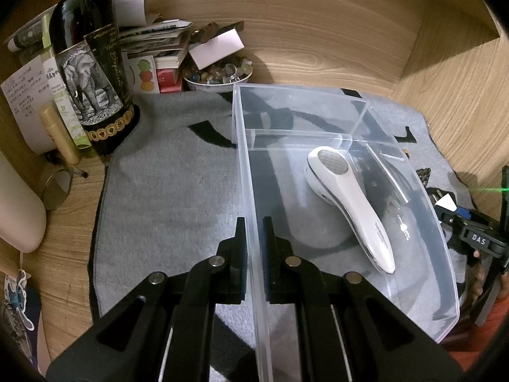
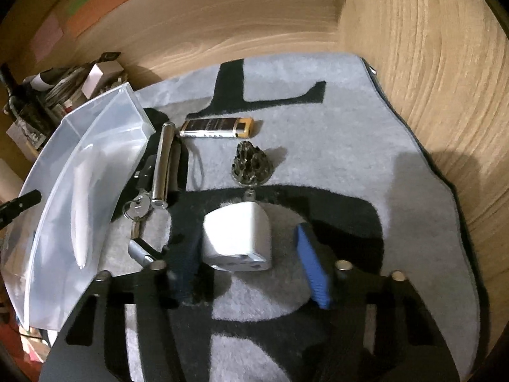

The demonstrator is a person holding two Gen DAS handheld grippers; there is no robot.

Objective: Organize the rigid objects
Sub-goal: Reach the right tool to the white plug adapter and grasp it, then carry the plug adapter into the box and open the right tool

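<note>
We see the left gripper (image 1: 253,248) pinching the near wall of the clear plastic bin (image 1: 439,222), which sits on the grey mat (image 1: 165,191). A white handheld device (image 1: 353,203) lies inside it. The right gripper (image 2: 251,261) straddles the white plug adapter (image 2: 238,235) on the mat; 1 pad touches it, the blue pad (image 2: 313,270) stands apart.

My left claw (image 1: 253,245) pinches the clear plastic bin (image 1: 251,191) wall — a white lint shaver (image 1: 350,203) lies inside. Right of the bin, on the mat — white plug adapter (image 2: 237,237), lighter (image 2: 216,128), keys (image 2: 136,208).
</note>
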